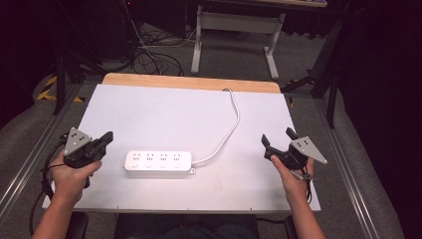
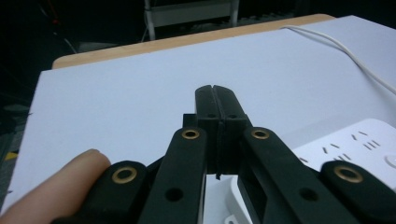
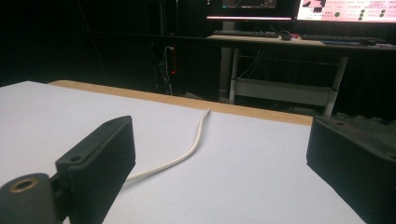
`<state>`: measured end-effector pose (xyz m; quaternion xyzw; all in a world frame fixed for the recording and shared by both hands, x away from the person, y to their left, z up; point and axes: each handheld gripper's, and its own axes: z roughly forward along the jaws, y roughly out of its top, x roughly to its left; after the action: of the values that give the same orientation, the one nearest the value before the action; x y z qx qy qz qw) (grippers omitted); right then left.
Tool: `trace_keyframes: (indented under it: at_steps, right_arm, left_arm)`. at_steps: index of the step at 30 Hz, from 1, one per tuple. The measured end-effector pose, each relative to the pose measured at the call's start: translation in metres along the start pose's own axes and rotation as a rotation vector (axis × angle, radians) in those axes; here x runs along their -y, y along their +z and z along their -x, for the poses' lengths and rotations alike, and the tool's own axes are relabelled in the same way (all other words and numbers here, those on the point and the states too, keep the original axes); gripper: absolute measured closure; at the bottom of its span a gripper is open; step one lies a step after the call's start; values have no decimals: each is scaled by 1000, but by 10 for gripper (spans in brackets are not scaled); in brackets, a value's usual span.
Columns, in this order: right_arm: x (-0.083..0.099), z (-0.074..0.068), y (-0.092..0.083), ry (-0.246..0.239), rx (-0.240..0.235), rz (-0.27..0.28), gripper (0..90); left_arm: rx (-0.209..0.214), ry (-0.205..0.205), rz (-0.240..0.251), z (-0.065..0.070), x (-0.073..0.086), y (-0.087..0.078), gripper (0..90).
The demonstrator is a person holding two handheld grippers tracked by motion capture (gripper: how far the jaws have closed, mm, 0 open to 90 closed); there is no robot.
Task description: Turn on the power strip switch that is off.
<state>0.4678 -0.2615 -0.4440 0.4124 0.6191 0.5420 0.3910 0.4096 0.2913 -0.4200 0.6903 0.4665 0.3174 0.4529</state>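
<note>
A white power strip (image 1: 158, 162) lies flat on the white table top (image 1: 164, 114), near the front middle; its corner with sockets (image 2: 355, 144) shows at the right of the left gripper view. Its white cable (image 1: 230, 130) curves up to the table's far edge and runs across the table (image 3: 187, 154) in the right gripper view. My left gripper (image 1: 107, 137) hovers just left of the strip, jaws pressed together with nothing between them (image 2: 216, 100). My right gripper (image 1: 278, 137) is held at the right side of the table, jaws wide apart and empty (image 3: 224, 158).
A wooden strip (image 1: 191, 81) borders the far edge of the table. Metal rails (image 1: 30, 159) run along both sides. Behind stands a desk frame (image 1: 234, 30) with loose cables on the floor. A desk with lit screens (image 3: 299, 9) shows in the dark background.
</note>
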Motion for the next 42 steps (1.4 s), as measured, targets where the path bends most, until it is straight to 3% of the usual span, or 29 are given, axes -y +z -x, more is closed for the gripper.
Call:
trace_keyframes:
  at_steps: [7,14,18,20,27,29,33,39,42]
  right_arm:
    - [0,-1,0,-1,1,-1,86]
    - [0,-1,0,0,0,-4,90]
    - [0,0,-1,1,4,-3,90]
    - [0,0,-1,1,4,-2,91]
    - [0,0,-1,2,6,-5,92]
    - [0,0,-1,1,6,-4,92]
    - [0,0,-1,3,6,-6,92]
    - [0,0,-1,4,5,-6,92]
    - [0,0,-1,5,6,-6,93]
  left_arm:
    - [63,51,-40,16,-1,11,900]
    - [153,119,-105,38,-1,25,900]
    - [180,143,-129,43,0,27,900]
    - [193,172,-148,45,0,29,900]
    - [229,196,-180,48,1,32,900]
    - [248,227,-210,51,3,34,900]
    - [271,245,-233,53,4,36,900]
    - [306,303,-285,59,8,42,899]
    - [312,307,-296,60,9,43,899]
